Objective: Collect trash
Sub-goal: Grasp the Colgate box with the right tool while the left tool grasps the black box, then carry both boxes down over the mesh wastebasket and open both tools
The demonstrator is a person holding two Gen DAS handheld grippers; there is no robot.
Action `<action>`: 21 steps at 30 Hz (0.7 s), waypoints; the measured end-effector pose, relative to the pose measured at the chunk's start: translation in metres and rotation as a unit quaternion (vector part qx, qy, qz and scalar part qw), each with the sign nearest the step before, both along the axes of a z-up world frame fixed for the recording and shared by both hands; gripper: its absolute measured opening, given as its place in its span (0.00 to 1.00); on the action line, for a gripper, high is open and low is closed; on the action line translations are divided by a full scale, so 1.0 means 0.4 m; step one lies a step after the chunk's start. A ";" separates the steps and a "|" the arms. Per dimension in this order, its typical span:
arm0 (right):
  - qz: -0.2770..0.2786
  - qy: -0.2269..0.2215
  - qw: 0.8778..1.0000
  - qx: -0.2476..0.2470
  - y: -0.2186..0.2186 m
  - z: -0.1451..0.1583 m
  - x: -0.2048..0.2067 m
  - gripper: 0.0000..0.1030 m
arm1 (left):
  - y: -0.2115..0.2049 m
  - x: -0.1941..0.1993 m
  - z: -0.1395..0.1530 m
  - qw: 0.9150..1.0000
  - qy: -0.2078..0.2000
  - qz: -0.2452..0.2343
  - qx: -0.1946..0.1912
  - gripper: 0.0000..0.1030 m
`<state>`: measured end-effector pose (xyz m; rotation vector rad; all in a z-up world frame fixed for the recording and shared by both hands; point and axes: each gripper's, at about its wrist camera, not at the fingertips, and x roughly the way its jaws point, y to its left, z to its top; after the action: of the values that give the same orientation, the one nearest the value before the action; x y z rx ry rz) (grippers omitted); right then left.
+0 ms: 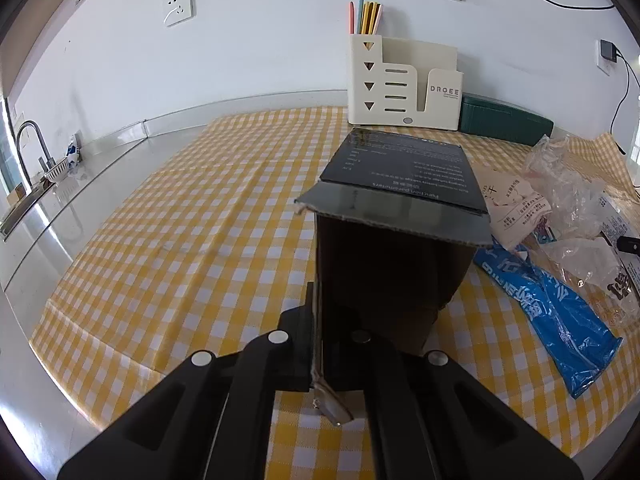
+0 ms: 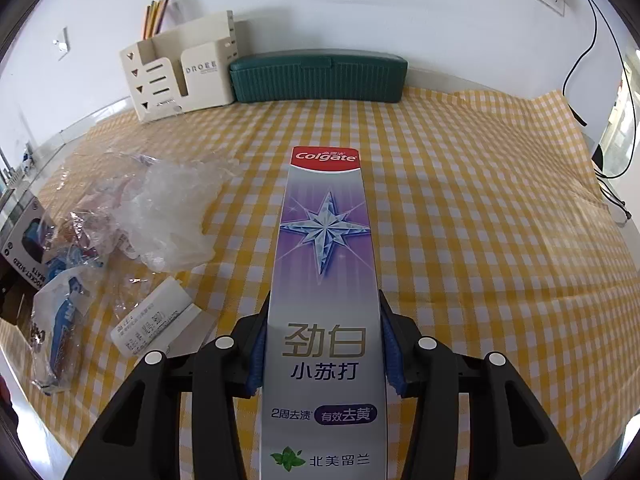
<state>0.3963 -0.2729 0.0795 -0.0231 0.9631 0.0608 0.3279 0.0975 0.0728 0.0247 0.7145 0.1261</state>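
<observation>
My left gripper point(image 1: 320, 344) is shut on the side wall of an open black cardboard box point(image 1: 396, 208), held above the yellow checked cloth; one finger is inside the box. My right gripper point(image 2: 324, 344) is shut on a long Colgate toothpaste carton point(image 2: 324, 264), which points away from me over the cloth. Loose trash lies between the grippers: crumpled clear plastic point(image 2: 172, 220), a blue wrapper point(image 1: 560, 320), a paper packet point(image 1: 516, 208) and a small white labelled box point(image 2: 156, 316).
A cream desk organizer with pencils point(image 1: 396, 88) and a dark green case point(image 2: 320, 76) stand against the back wall. A steel counter with sink and tap point(image 1: 28, 152) lies left. Black cables point(image 2: 592, 60) hang at the right wall. A black printed box point(image 2: 24, 240) sits at the left edge.
</observation>
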 end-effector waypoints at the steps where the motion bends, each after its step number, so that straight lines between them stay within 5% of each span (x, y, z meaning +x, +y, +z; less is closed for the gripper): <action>1: 0.001 -0.002 1.000 0.001 -0.003 0.003 -0.005 0.48 | 0.001 0.000 0.001 1.000 0.001 0.001 -0.003 0.03; 12: 0.031 -0.061 0.997 0.030 -0.001 0.085 -0.078 0.48 | 0.009 -0.068 0.039 0.999 -0.022 0.038 -0.017 0.03; 21: 0.097 -0.123 0.986 0.057 0.046 0.194 -0.289 0.48 | -0.020 -0.241 0.077 0.997 -0.049 0.051 -0.019 0.03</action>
<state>0.2806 -0.2545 0.1569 -0.0175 0.7070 0.2864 0.2314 0.0896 0.1036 -0.0535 0.6191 0.2104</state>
